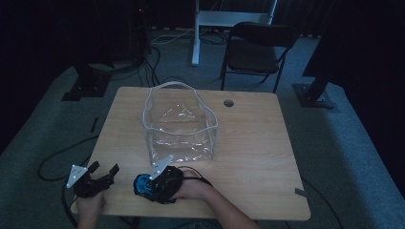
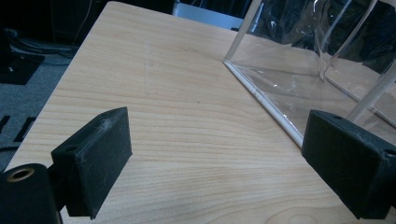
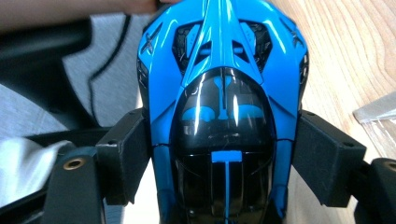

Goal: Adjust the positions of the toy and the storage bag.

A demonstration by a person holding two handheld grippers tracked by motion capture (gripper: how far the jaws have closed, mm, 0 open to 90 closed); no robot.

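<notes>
A clear plastic bag with white-trimmed edges and a looped handle stands open on the wooden table — nothing can be seen inside it, only creases and glints on its see-through walls. In the left gripper view its near bottom edge runs just beyond the gripper's black pads.

The blue toy car is a glossy, low sports model — bright blue body, black canopy with a thin blue stripe down its middle, and dark vents near one end. It sits between the jaws of the right gripper, which pinch it by both flanks at the near edge of the table, just in front of the bag.

The left gripper hovers by the table's near left corner, its jaws spread wide with only bare wood between them.
</notes>
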